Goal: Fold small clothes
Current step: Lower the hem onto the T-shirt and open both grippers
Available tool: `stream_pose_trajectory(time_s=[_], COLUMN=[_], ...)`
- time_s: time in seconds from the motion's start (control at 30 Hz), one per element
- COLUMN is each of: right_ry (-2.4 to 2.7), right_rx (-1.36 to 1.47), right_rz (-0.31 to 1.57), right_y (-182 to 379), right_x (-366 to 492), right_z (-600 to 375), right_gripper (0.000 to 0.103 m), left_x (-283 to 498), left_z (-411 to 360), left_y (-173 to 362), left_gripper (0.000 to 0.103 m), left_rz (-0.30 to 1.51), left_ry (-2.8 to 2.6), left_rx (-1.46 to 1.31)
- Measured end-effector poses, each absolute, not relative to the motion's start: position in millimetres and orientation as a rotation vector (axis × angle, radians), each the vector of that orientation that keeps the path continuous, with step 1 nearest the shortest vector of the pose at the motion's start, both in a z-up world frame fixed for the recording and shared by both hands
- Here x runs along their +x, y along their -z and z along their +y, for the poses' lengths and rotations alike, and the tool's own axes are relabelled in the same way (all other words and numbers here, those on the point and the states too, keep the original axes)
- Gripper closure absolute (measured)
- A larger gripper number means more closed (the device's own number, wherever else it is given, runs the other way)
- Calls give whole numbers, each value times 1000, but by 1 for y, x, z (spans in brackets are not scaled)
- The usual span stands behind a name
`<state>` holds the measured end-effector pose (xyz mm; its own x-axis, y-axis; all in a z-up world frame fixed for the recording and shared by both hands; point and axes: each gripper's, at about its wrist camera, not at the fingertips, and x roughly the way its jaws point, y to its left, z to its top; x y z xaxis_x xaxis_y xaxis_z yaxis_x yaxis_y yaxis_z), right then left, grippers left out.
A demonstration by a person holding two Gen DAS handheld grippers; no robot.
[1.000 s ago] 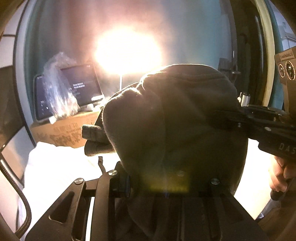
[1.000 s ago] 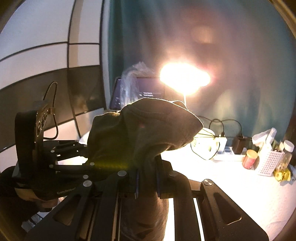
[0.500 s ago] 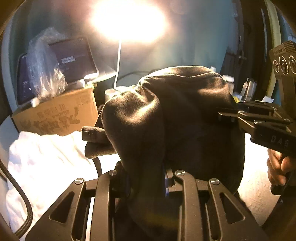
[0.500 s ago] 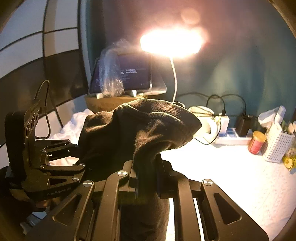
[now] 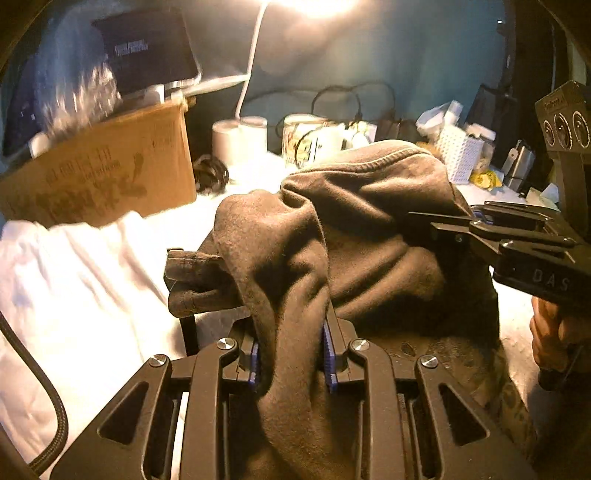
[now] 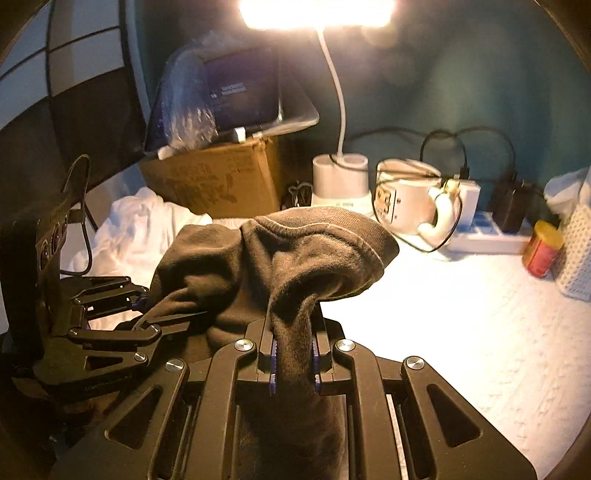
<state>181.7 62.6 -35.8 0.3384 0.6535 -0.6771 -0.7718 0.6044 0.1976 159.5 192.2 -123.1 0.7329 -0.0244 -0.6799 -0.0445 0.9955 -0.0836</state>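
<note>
Two hand-held grippers lift a dark brown knitted garment (image 5: 369, 236) above a white-covered desk (image 6: 461, 314) under a glaring desk lamp (image 6: 317, 13). The left gripper (image 5: 291, 356) has its fingers pinching a bunched fold of the cloth between blue pads, and the right gripper (image 6: 293, 360) has its fingers clamped the same way on another fold, so the garment hangs bunched between the two and drapes forward over both sets of fingers. A ribbed cuff (image 5: 195, 280) juts out just left of the left fingers. Beyond the fingers lie a crumpled white cloth (image 6: 140, 229), a cardboard box (image 6: 218, 181) bearing a dark screen (image 6: 240, 92), a white mug (image 6: 410, 195), a power strip (image 6: 487, 232), a small red and yellow tin (image 6: 541, 254) and a white mesh basket (image 5: 461, 155). A hand (image 5: 554, 336) grips the right tool's handle.
</note>
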Motion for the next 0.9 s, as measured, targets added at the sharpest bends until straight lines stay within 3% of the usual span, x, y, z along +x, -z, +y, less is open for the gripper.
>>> stream_pose_trajectory(time_s=[0.27,0.43,0.5,0.9], right_ry=[-886,-827,-819,-860], right_rx=[-104,-58,-36,64], right_rz=[920,1036,1058,1053], right_y=[70,96,101,105], right_x=[210,235,241,273], right_z=[67,61,58,56], right_gripper=[88,72,58,57], left_x=[178,184,187,214], left_z=[204,210,210,227], left_y=[136,134,134,130], left_gripper=[74,74,74,69], left_rz=[845,872,880,913], left_ry=[-6,16,17,3], left_rx=[-163,-193,-180,-208])
